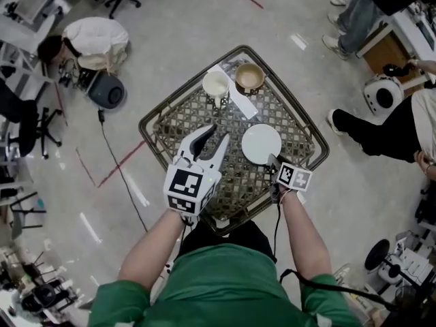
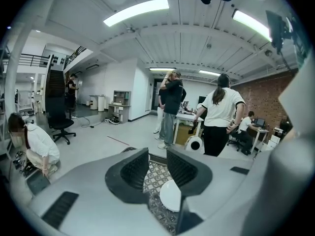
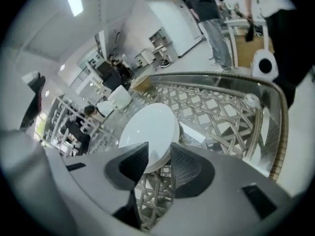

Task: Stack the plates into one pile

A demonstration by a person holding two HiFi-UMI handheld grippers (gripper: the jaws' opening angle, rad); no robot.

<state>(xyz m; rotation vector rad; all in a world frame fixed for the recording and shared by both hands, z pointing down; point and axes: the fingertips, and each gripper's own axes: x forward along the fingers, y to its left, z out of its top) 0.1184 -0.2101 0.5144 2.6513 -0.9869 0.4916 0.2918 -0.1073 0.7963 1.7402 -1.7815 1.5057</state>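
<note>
Right gripper [image 3: 158,154] is let go: its jaws stand apart with the near rim of the white plate [image 3: 147,127] sitting in the gap, and as far as we can see neither pad is pressing on it. Left gripper [image 2: 157,163] is spread too, with nothing between its jaws, and hangs over the lattice table [image 1: 174,125] just left of the plate.

What we'd worry about from here:
- The rim is between the right jaws, so pulling out at an angle could hook the edge and lift or tip the plate.
- The top looks smooth, maybe glass over the weave, so a nudge from either jaw could send the plate skating toward the table rim.
- The left gripper is near enough to clip the plate if it swings right.

About the plate itself: plain, round, glossy white and shallow. It lies flat, right of the table's middle, well apart from the white bowl [image 1: 216,84] and tan bowl [image 1: 250,77] at the far corner. In the right gripper view the near edge looks doubled, so it may already be a pile of two, but we can't tell for sure. No other loose plate shows on the table.
</note>
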